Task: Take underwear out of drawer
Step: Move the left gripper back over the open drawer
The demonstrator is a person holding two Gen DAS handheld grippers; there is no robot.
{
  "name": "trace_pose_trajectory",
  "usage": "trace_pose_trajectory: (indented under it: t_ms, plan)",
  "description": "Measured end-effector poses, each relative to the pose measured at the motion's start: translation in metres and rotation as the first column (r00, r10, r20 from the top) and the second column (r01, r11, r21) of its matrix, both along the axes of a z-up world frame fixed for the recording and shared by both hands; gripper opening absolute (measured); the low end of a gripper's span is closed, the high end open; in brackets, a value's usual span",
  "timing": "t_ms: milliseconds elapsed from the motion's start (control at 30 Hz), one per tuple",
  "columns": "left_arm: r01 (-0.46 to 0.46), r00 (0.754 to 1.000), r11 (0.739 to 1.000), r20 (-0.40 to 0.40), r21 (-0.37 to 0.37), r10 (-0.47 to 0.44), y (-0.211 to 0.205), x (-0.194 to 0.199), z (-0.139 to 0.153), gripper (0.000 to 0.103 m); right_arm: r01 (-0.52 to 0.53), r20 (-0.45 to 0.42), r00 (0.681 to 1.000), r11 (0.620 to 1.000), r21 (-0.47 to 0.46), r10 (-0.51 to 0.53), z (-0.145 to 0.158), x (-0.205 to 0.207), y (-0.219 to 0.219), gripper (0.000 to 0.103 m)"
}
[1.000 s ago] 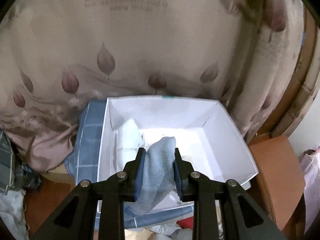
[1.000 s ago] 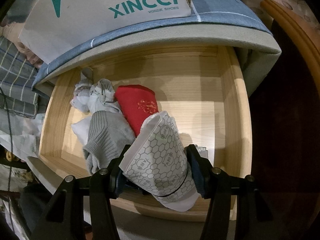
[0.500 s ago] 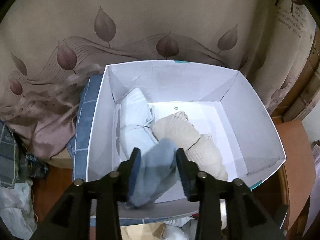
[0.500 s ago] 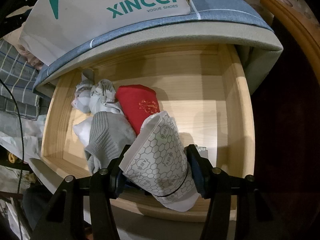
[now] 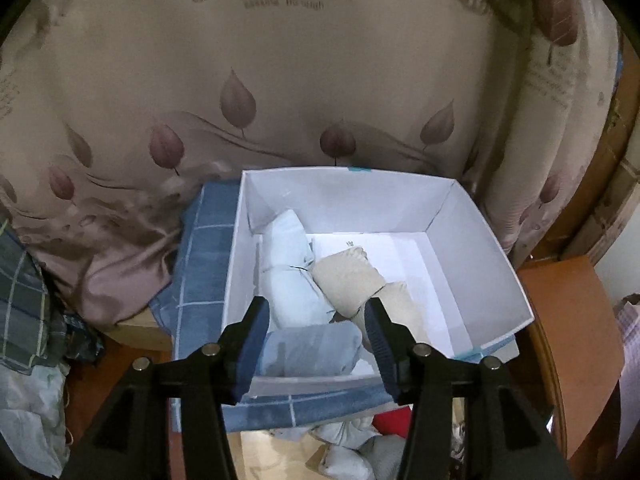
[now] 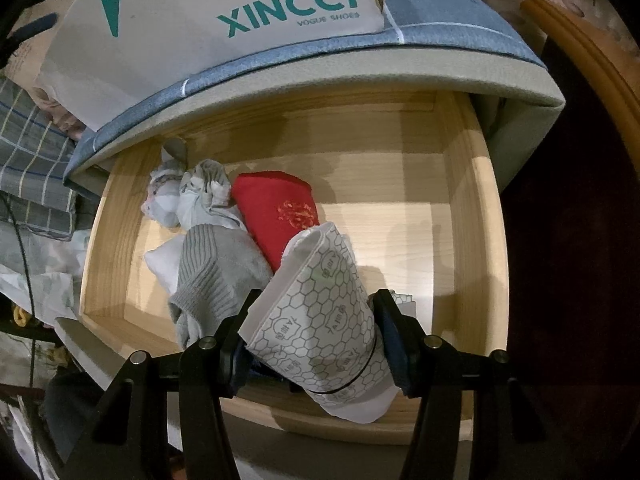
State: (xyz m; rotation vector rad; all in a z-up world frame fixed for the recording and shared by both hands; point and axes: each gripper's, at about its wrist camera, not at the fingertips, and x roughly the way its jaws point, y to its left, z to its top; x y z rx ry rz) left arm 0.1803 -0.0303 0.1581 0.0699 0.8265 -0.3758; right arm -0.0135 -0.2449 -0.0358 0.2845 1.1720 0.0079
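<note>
In the left wrist view, the left gripper [image 5: 316,344] sits at lower centre with its jaws spread wide and gripping nothing. Between the fingers, but apart from both pads, a rolled blue-grey garment [image 5: 314,350] lies in the near end of the white shoe box [image 5: 480,264]. Behind it in the box lie a pale blue roll [image 5: 290,268] on the left and two beige rolls [image 5: 352,278] to the right. The box rests on a blue checked cloth [image 5: 208,256], with a leaf-print curtain [image 5: 240,100] filling the upper frame.

In the right wrist view, the right gripper [image 6: 316,340] at lower centre is clamped on a white hexagon-print rolled underwear [image 6: 320,316], over the near edge of the open wooden drawer [image 6: 468,216]. In the left half of the drawer lie a red folded garment [image 6: 280,212], a grey ribbed garment [image 6: 216,272] and crumpled whitish pieces [image 6: 192,192]. The box's side, printed XINCCI [image 6: 288,6], is at the top.
</note>
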Motion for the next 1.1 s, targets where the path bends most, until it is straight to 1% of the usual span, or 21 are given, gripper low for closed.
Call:
trace_pose_trajectory:
  t_ms: [133, 233, 300, 467, 567, 667, 767, 833, 933, 1000, 1100]
  plan:
    - [-0.029, 0.999, 1.000, 0.024, 0.000, 0.029, 0.020, -0.024, 0.001, 0.052, 0.004, 0.015, 1.000, 1.000, -0.006, -0.004, 0.002, -0.001, 0.000, 0.052]
    - [-0.071, 0.997, 0.997, 0.028, 0.019, 0.071, 0.036, -0.041, -0.010, 0.052, 0.008, 0.027, 1.000, 1.000, -0.019, -0.008, 0.004, -0.002, 0.001, 0.052]
    - [-0.103, 0.995, 0.994, 0.020, 0.030, 0.103, 0.048, -0.054, -0.023, 0.052, 0.005, 0.032, 0.999, 1.000, -0.028, -0.004, 0.005, -0.003, 0.002, 0.052]
    - [-0.176, 0.984, 0.982, -0.022, 0.071, 0.178, 0.069, -0.081, -0.067, 0.052, 0.002, 0.053, 0.999, 0.999, -0.050, 0.000, 0.008, -0.004, 0.005, 0.053]
    - [-0.209, 0.976, 0.974, -0.040, 0.092, 0.213, 0.073, -0.094, -0.092, 0.052, 0.004, 0.070, 0.998, 0.998, -0.058, 0.000, 0.011, -0.005, 0.006, 0.052]
    - [-0.229, 0.970, 0.965, -0.056, 0.128, 0.237, 0.069, -0.105, -0.116, 0.052, 0.011, 0.113, 0.994, 0.998, -0.058, -0.005, 0.017, -0.009, 0.006, 0.052]
    - [-0.242, 0.965, 0.956, -0.062, 0.165, 0.255, 0.062, -0.116, -0.137, 0.052, 0.033, 0.183, 0.983, 0.998, -0.060, -0.022, 0.030, -0.017, 0.004, 0.052]
    - [-0.251, 0.962, 0.952, -0.066, 0.176, 0.266, 0.060, -0.118, -0.147, 0.052, 0.048, 0.228, 0.973, 0.997, -0.065, -0.032, 0.040, -0.022, 0.004, 0.052]
    - [-0.260, 0.957, 0.948, -0.080, 0.184, 0.279, 0.060, -0.122, -0.159, 0.052, 0.039, 0.274, 0.962, 0.993, -0.107, -0.008, 0.058, -0.023, 0.007, 0.052]
    - [-0.269, 0.954, 0.946, -0.090, 0.179, 0.288, 0.060, -0.123, -0.166, 0.052, 0.034, 0.300, 0.954, 0.994, -0.108, 0.000, 0.075, -0.020, 0.007, 0.052]
    - [-0.287, 0.949, 0.940, -0.078, 0.186, 0.305, 0.062, -0.125, -0.173, 0.052, 0.031, 0.352, 0.936, 0.991, -0.134, 0.019, 0.104, -0.015, 0.008, 0.052]
